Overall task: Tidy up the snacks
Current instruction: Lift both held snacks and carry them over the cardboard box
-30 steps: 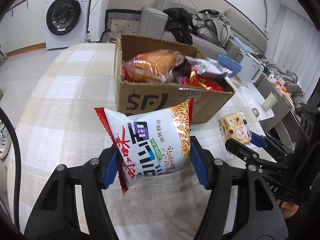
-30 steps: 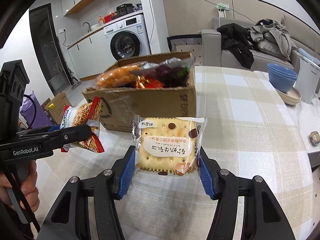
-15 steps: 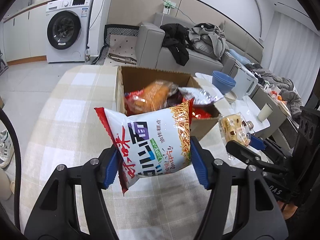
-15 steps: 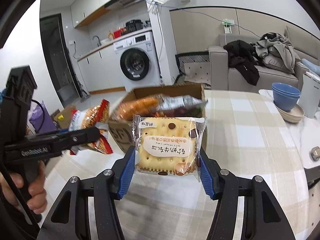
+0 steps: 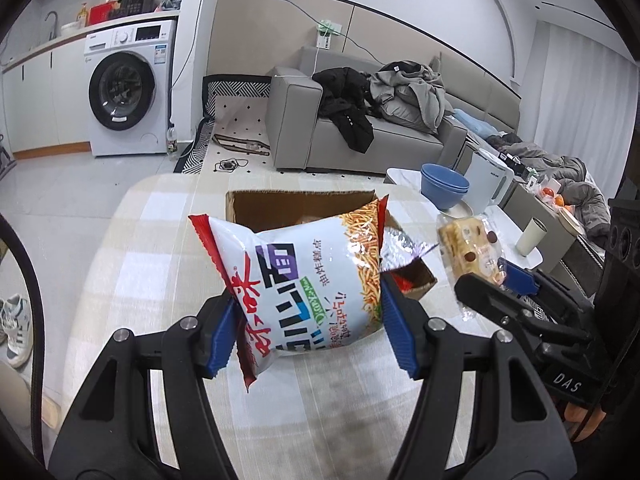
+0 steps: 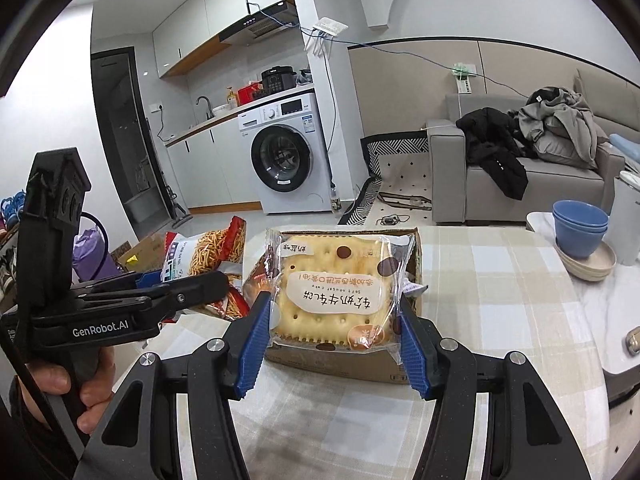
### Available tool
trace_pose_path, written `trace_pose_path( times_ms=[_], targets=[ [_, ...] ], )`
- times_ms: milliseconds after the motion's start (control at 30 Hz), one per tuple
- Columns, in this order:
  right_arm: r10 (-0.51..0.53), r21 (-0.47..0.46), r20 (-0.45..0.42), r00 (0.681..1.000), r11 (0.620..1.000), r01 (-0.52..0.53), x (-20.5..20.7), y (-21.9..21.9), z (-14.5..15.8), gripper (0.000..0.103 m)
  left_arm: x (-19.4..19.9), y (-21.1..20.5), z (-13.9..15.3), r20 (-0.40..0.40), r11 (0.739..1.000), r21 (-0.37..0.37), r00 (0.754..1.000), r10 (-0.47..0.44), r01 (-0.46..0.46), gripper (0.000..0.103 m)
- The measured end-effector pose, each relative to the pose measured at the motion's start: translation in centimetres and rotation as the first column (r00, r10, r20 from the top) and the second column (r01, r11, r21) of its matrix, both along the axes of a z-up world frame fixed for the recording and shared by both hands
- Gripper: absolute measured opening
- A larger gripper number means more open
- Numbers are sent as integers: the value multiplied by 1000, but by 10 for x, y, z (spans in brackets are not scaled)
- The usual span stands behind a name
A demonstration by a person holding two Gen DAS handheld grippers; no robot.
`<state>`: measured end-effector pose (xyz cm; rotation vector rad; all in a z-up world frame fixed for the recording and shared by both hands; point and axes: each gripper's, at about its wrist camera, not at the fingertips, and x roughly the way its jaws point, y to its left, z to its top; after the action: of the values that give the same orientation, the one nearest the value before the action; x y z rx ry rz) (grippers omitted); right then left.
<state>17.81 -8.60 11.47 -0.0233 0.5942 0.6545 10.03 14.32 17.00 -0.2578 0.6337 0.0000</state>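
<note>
My left gripper [image 5: 310, 330] is shut on a white and red noodle-snack bag [image 5: 304, 284], held in the air in front of the open cardboard box [image 5: 296, 202]. The bag hides most of the box's inside; a silver wrapper [image 5: 400, 250] pokes out at its right. My right gripper [image 6: 330, 344] is shut on a clear-wrapped cracker pack [image 6: 336, 294], lifted above the same box [image 6: 414, 264]. In the left wrist view the cracker pack [image 5: 470, 248] hangs at the right in the other gripper. In the right wrist view the noodle-snack bag [image 6: 208, 256] shows at the left.
The box stands on a table with a beige checked cloth [image 5: 132, 256]. Blue bowls [image 6: 580, 228] on a plate and a white kettle [image 5: 490, 180] sit at the table's right side, with a white cup [image 5: 530, 236] beyond. A hand [image 6: 86, 384] holds the left gripper's handle.
Both grippers have risen with their packs still gripped. The box has sunk lower in both views and is now mostly hidden behind the packs.
</note>
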Motion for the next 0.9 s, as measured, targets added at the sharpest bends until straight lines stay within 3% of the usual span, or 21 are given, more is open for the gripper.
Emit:
trace_pose_path(
  times_ms=[467,900],
  targets=[
    [-10,-14,-18,1000,1000,10,30,14,-2,59,53,8,6,-12,1000,16,1000,22,-21,61],
    [-6,-67,-64,998,998,2,61,33,-25,59,129,10,-29,-69,998,45,997,43,-40,61]
  ],
)
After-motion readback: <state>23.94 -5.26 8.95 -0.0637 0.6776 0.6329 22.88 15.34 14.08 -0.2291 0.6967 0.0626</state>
